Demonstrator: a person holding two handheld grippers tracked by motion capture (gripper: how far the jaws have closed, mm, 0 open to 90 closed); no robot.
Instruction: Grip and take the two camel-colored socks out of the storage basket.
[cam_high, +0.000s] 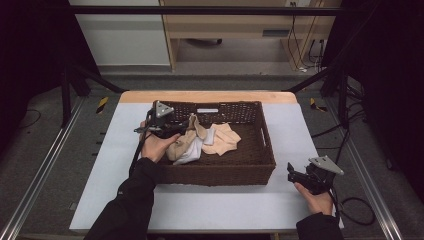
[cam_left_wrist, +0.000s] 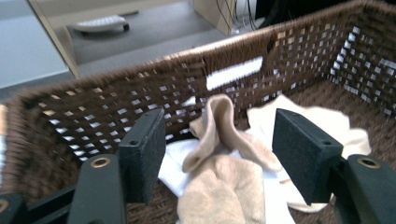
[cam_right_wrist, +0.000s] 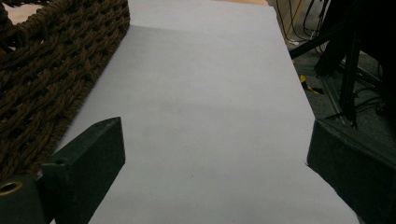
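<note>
A brown wicker basket (cam_high: 265, 150) stands mid-table and holds a heap of beige socks (cam_high: 224, 138) and white cloth (cam_high: 197, 149). My left gripper (cam_high: 186, 126) reaches into the basket's left half. In the left gripper view its jaws (cam_left_wrist: 219, 133) stand wide apart, and a beige sock (cam_left_wrist: 224, 182) with one raised fold lies between them, not pinched. White cloth (cam_left_wrist: 175, 165) lies under that sock. My right gripper (cam_high: 291, 172) rests low over the table to the right of the basket, open (cam_right_wrist: 215, 140), with bare grey mat (cam_right_wrist: 201, 93) between its jaws.
The basket's woven wall (cam_left_wrist: 116, 93) rises close behind the socks, and its outer side (cam_right_wrist: 46, 70) is just left of the right gripper. Cables and black frame legs (cam_right_wrist: 345, 60) stand past the table's right edge. The grey mat (cam_high: 215, 205) runs along the front.
</note>
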